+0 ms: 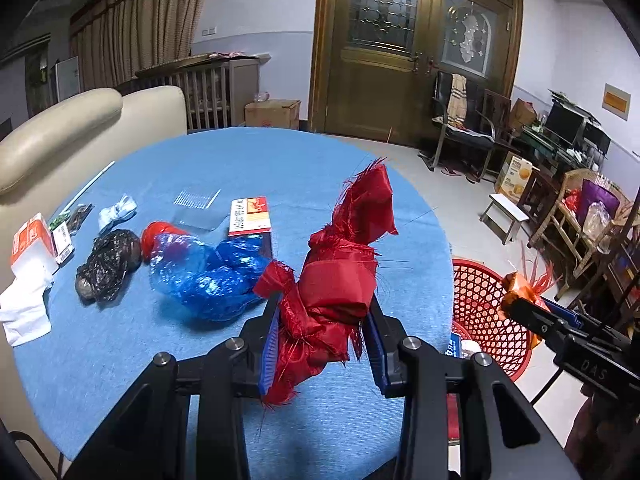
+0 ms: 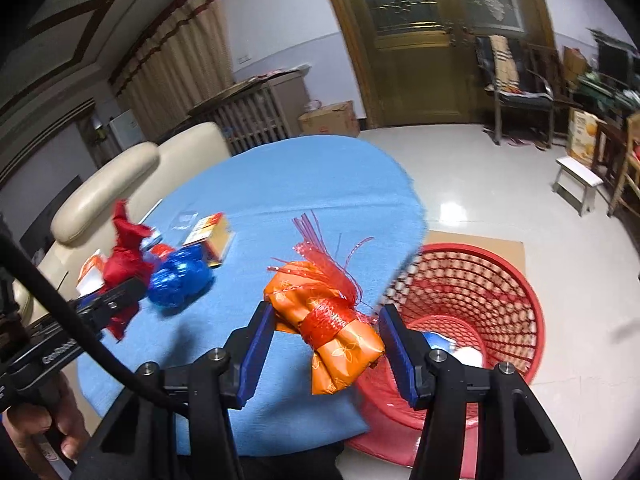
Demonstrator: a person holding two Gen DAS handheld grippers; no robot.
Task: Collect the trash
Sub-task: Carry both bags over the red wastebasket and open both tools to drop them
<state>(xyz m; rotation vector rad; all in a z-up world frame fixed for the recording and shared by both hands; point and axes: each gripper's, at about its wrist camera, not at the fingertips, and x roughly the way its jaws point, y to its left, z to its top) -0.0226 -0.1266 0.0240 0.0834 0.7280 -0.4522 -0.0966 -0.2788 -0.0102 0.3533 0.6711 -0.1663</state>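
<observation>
Clamping red cloth [image 1: 340, 280], left gripper [image 1: 322, 332] hangs above table [image 1: 120, 352].

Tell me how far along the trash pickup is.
Partly done. A few pieces already lie in the red basket. In hand: the left gripper grips a red cloth, and the right gripper holds an orange bundle next to the basket. Left on the table: blue bag, black bag, boxes and wrappers.

A round table [image 1: 280, 160] with a blue cloth holds a crumpled blue plastic bag [image 1: 200, 272], a black bag [image 1: 108, 266], a red-and-white card [image 1: 251, 216] and white paper [image 1: 24, 308].
</observation>
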